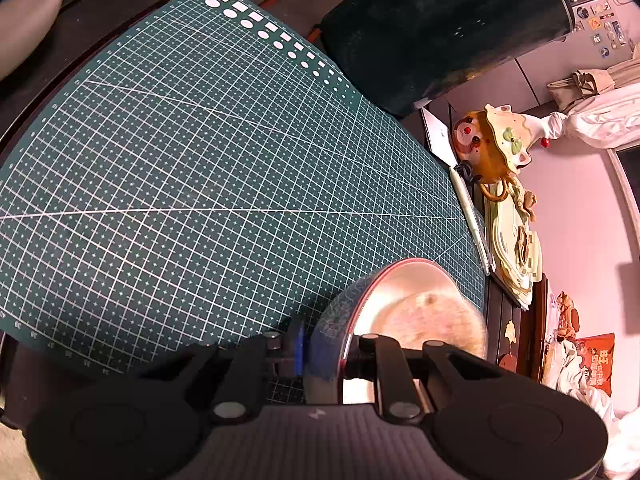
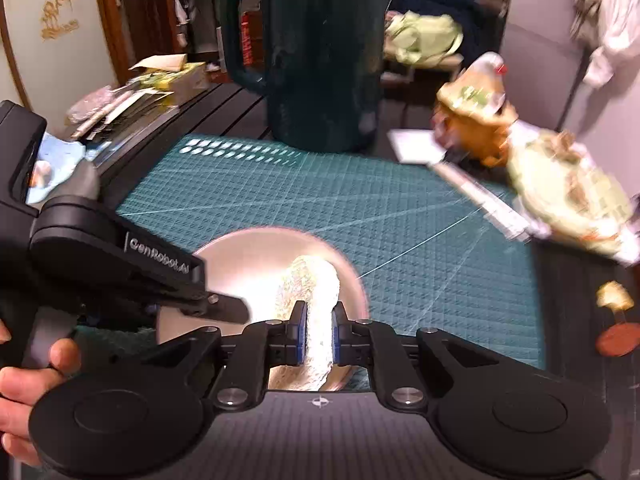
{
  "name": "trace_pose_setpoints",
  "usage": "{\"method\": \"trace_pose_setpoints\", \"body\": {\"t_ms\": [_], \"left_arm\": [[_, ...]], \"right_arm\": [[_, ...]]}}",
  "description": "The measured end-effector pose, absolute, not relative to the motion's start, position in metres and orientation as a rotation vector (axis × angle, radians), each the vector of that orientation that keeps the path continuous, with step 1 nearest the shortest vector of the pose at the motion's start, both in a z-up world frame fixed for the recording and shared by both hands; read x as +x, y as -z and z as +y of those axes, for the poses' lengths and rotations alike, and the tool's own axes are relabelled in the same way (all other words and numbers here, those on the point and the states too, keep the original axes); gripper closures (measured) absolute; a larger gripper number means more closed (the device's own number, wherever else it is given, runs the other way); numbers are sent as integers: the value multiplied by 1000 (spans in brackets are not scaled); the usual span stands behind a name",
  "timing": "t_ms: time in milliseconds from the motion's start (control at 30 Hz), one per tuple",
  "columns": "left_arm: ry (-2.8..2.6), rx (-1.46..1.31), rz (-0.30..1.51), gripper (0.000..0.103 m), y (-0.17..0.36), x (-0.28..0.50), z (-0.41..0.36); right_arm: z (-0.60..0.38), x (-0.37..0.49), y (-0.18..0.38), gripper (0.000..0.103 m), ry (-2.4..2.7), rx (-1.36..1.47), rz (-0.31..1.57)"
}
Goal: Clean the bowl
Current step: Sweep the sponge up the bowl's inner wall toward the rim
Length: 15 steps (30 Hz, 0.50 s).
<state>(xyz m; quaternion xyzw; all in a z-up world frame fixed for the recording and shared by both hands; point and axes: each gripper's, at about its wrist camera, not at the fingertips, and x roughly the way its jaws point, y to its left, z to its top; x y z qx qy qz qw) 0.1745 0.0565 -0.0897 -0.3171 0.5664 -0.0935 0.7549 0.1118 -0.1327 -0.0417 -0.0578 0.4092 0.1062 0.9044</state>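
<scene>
Bowl (image 2: 256,268): metal, patterned outer wall, resting on the green cutting mat (image 2: 420,216) at the mat's near edge, on the side away from the dark kettle (image 2: 320,60).

Left gripper (image 1: 324,356): clamped on the bowl's rim, one finger outside the wall, the other inside. In the right wrist view it enters from the left of the bowl, with the hand (image 2: 28,364) that holds it showing.

Right gripper (image 2: 319,334): pinched shut on a pale scrubbing pad (image 2: 310,292). The pad's long axis runs straight ahead of the fingers, its free end lying inside the bowl.

Finding: the bowl's floor sits directly ahead of and below the right gripper; that hand is placed to scrub. Contact of pad with bowl floor appears likely, not confirmed; motion blur limits detail.
</scene>
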Motion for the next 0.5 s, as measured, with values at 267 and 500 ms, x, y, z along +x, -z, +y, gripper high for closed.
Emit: {"method": "trace_pose_setpoints", "body": {"t_ms": [267, 500], "left_arm": [[200, -692, 1232, 86, 90, 173, 55], [200, -686, 1232, 86, 89, 172, 54]], "right_arm": [[-137, 103, 20, 92, -298, -11, 810], [-144, 121, 56, 93, -245, 46, 937]]}}
